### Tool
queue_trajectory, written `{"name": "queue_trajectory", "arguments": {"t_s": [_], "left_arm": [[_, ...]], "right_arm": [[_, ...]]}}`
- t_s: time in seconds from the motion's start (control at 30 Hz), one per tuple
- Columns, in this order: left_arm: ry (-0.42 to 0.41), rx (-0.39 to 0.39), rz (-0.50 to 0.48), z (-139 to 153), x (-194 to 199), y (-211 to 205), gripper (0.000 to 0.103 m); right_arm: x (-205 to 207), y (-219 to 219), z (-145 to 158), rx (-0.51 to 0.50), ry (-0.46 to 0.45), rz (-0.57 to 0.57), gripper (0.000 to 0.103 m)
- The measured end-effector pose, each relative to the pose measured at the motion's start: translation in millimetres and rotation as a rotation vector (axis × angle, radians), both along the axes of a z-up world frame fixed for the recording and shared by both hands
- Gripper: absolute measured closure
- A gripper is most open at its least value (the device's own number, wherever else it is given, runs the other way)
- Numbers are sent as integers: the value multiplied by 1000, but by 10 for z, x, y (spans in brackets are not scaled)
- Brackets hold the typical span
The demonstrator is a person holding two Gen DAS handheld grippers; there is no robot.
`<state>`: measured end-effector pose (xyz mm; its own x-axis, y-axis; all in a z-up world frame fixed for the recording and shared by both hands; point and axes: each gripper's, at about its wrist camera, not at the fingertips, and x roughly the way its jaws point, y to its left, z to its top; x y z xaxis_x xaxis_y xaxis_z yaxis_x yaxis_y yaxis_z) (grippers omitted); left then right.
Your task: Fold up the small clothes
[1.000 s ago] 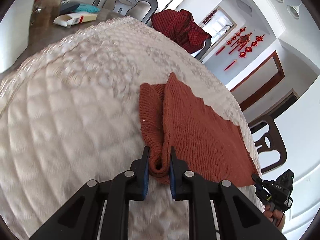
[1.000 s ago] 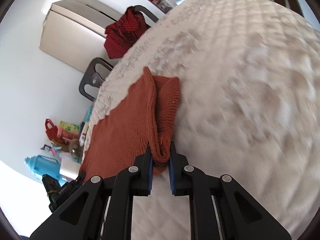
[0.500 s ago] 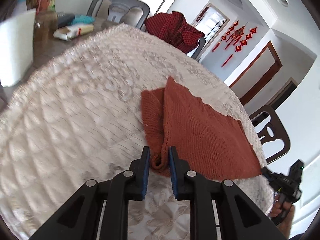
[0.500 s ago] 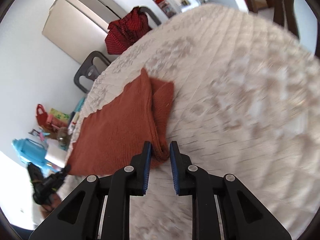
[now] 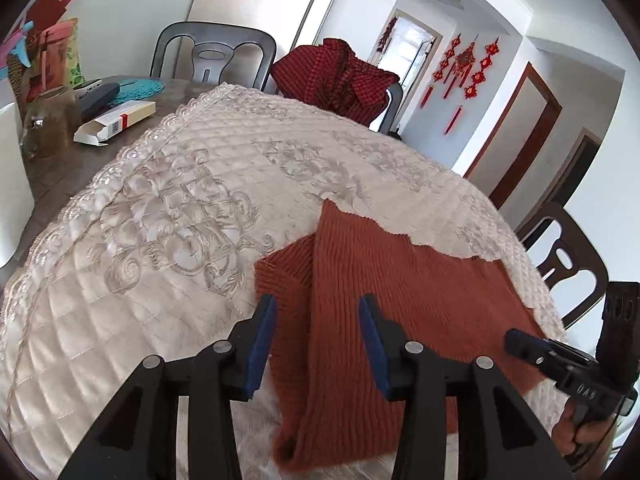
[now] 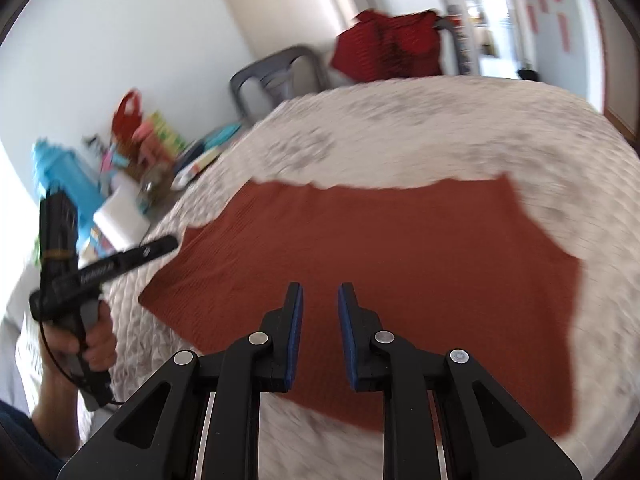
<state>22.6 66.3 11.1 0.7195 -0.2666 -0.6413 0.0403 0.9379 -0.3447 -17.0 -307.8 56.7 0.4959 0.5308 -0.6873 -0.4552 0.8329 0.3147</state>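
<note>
A rust-red knit garment (image 5: 420,292) lies flat on the cream quilted table cover (image 5: 160,220), with its left edge folded over in a narrow strip. My left gripper (image 5: 316,300) hovers over that folded edge. Its jaws are opening, and the cloth lies below them without the blue pads pressing on it. In the right wrist view, which is blurred, my right gripper (image 6: 320,286) hangs over the middle of the garment (image 6: 380,232), open by a narrow gap with nothing in it. Each view shows the other gripper held in a hand: the right gripper (image 5: 516,338), the left gripper (image 6: 168,242).
A dark red checked garment (image 5: 340,76) hangs on a chair behind the table. A grey chair (image 5: 212,48) stands at the far side and a dark chair (image 5: 568,256) at the right. A white box (image 5: 116,122), a glass jar (image 5: 52,124) and a blue bottle (image 6: 60,168) crowd the bare table end.
Both grippers have let go of the folded edge of the garment. The left jaws have spread wide. The right gripper has rolled and swung across to above the garment's middle.
</note>
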Motion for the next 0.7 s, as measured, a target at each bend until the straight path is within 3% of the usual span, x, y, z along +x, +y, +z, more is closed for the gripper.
{"name": "queue_trajectory", "arguments": {"t_s": [0.13, 0.4, 0.53, 0.7], "left_arm": [[67, 53, 0, -162, 47, -60, 56], [67, 25, -7, -173, 15, -28, 53], [68, 10, -14, -169, 25, -8, 52], [78, -9, -24, -163, 118, 4, 47]], "right_arm": [[108, 178, -187, -66, 34, 32, 86], [264, 333, -151, -102, 14, 35, 86], [337, 325, -179, -70, 28, 23, 87], [42, 289, -135, -42, 36, 86, 87]]}}
